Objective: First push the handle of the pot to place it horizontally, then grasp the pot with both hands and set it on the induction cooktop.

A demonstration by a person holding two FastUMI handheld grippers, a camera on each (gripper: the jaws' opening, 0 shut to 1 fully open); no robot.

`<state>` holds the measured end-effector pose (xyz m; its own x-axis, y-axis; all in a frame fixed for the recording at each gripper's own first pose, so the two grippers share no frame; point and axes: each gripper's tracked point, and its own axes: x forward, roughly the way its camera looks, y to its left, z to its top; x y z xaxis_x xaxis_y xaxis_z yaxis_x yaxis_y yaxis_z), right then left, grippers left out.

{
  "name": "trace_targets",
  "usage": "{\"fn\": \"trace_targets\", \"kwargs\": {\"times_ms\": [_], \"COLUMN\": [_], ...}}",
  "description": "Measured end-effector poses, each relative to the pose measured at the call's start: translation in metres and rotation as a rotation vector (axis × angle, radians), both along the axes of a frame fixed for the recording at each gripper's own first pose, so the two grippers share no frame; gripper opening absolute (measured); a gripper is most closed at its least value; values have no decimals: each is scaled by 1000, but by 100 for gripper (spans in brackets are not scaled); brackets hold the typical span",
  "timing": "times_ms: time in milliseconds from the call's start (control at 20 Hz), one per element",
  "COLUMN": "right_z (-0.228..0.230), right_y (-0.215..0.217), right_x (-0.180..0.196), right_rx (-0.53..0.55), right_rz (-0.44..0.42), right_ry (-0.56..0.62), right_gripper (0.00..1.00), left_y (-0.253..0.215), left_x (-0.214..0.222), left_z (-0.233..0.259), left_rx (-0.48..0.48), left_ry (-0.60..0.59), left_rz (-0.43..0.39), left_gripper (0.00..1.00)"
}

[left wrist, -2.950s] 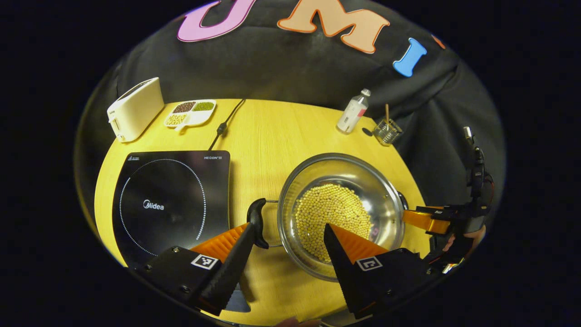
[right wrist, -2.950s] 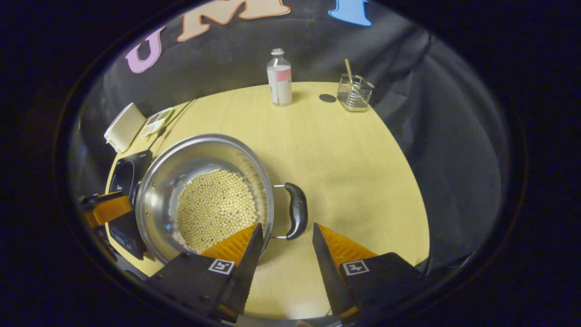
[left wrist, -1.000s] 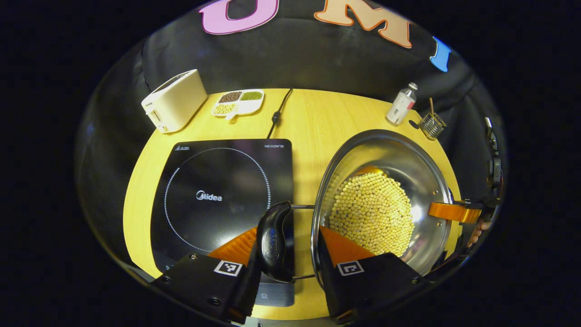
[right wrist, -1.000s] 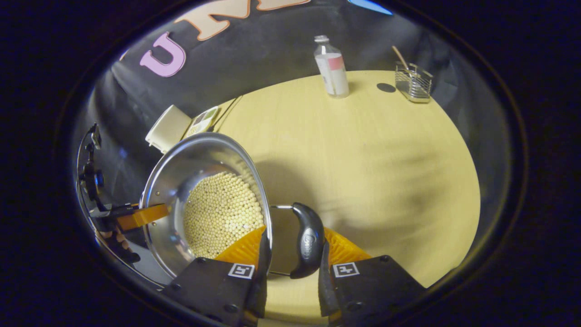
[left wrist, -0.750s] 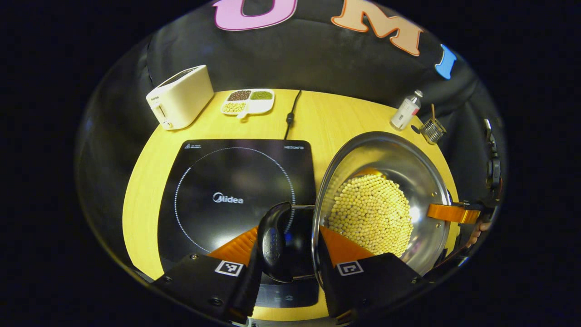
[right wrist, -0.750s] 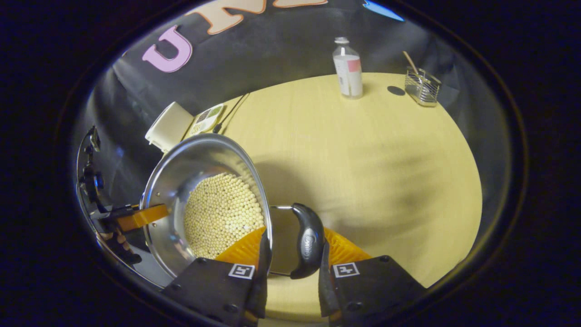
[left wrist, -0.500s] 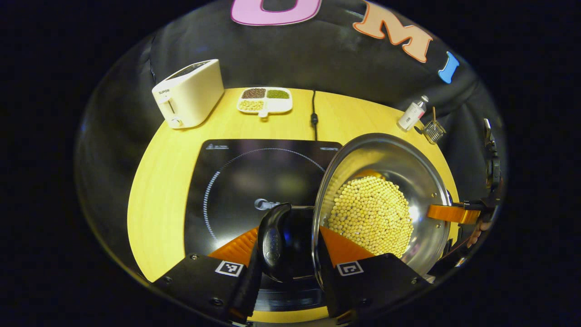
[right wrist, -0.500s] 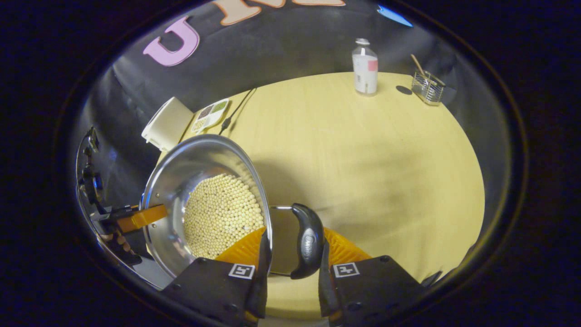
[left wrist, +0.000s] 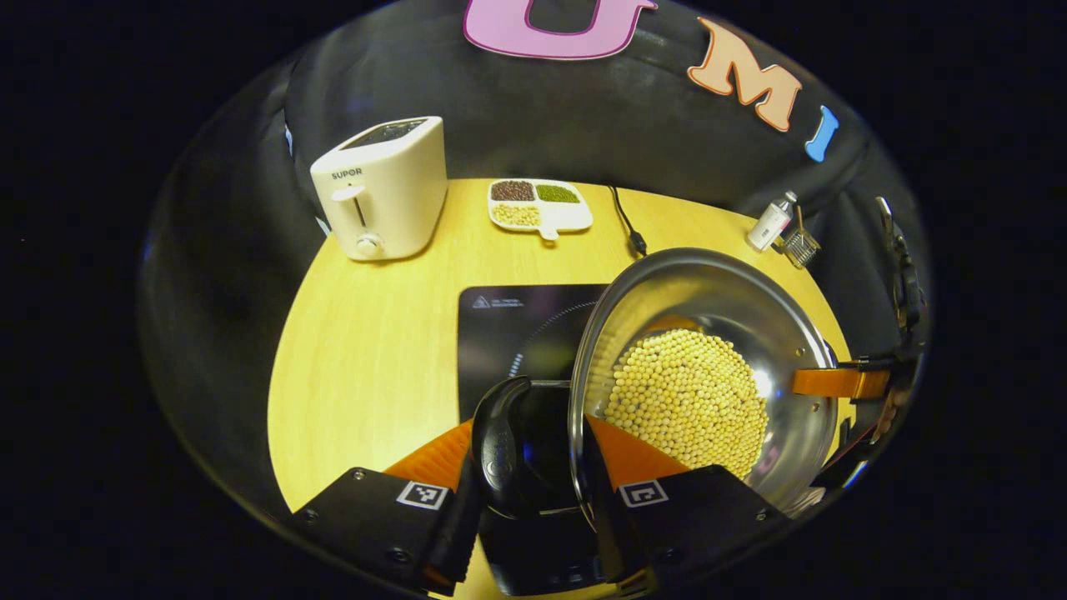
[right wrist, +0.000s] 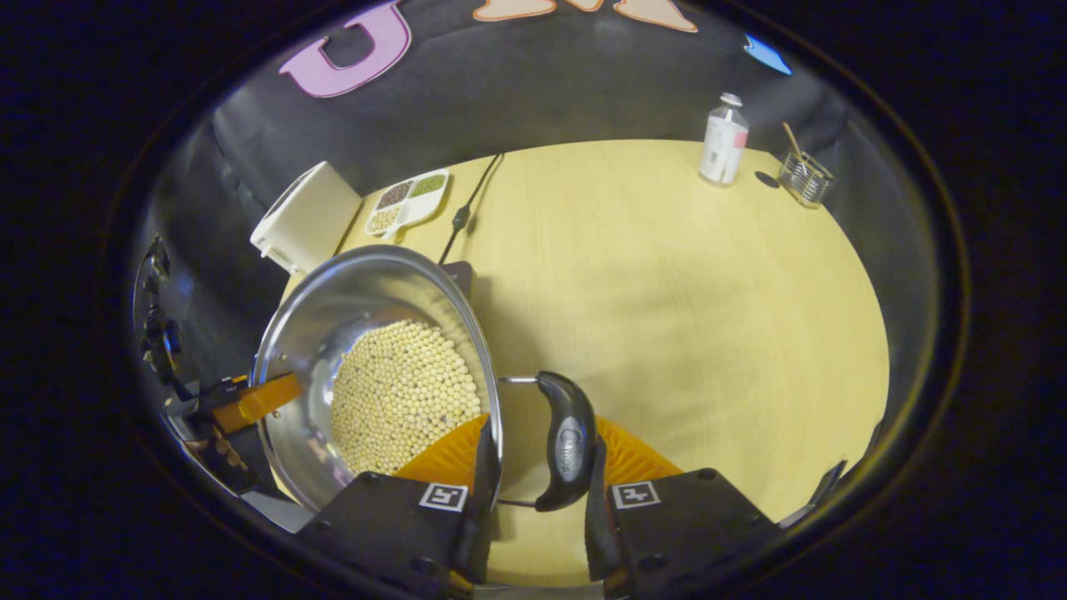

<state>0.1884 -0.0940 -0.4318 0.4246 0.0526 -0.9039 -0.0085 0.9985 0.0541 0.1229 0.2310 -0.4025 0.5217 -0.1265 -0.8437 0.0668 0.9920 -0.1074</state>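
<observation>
A steel pot [left wrist: 708, 292] holding yellow beans [left wrist: 688, 400] hangs in the air between both grippers. My left gripper [left wrist: 525, 479] is shut on the pot's black left handle [left wrist: 498, 442], above the black induction cooktop [left wrist: 517, 325]. In the right gripper view, my right gripper [right wrist: 533, 475] is shut on the black right handle [right wrist: 567, 442] of the pot [right wrist: 333, 308], with its beans [right wrist: 404, 392] lying level. The far gripper, held by a hand, shows past the pot's rim in each view.
On the yellow round table [left wrist: 375, 333] stand a white toaster [left wrist: 383, 187], a divided dish of beans [left wrist: 538, 204] and the cooktop's cord [left wrist: 625, 225]. A small bottle [right wrist: 722, 137] and a wire holder [right wrist: 804, 183] sit at the table's far right edge.
Both grippers closed on the pot's handles and lifted it. The pot has travelled left, from the bare table to above the cooktop's right part.
</observation>
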Motion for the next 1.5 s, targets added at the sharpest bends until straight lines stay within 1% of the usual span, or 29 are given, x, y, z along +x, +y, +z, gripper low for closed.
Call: {"fn": "trace_targets", "kwargs": {"times_ms": [50,100,150,200,300,450,650,700,800,900,1000,1100,1250,1300,1500], "right_z": [0,-3,-2,1,3,7,10,11,10,15,16,22,37,43,73], "right_y": [0,0,0,-1,-3,-2,-6,-5,-8,-9,-10,-14,-16,-21,-40], "right_x": [4,3,4,4,6,7,8,6,8,7,5,4,4,2,-2], "right_rx": [-4,-6,-2,0,-8,-3,-5,-5,-6,-1,-6,-6,30,40,59], "right_rz": [4,11,12,14,21,8,8,8,-5,-29,-29,-24,-29,-36,-58], "right_ry": [-8,-10,-11,-8,-18,-26,-42,-46,-54,-62,-66,-90,-132,-152,-229], "right_gripper": [43,48,48,43,43,43,43,45,52,62,63,68,97,96,94], "left_y": [7,14,22,28,36,42,44,43,46,49,49,53,59,56,39], "left_x": [2,5,7,10,14,21,22,22,14,14,13,12,8,8,-1], "left_z": [0,1,1,1,0,0,-1,0,0,4,8,18,34,41,64], "left_rx": [0,1,9,19,28,42,46,41,61,88,101,124,171,174,173], "left_ry": [-10,-22,-30,-31,-38,-55,-63,-66,-45,-56,-71,-98,-133,-152,-210], "left_rz": [2,11,13,14,20,12,13,22,48,71,71,78,90,90,88], "left_gripper": [60,60,60,60,61,61,64,67,69,75,78,80,84,87,88]}}
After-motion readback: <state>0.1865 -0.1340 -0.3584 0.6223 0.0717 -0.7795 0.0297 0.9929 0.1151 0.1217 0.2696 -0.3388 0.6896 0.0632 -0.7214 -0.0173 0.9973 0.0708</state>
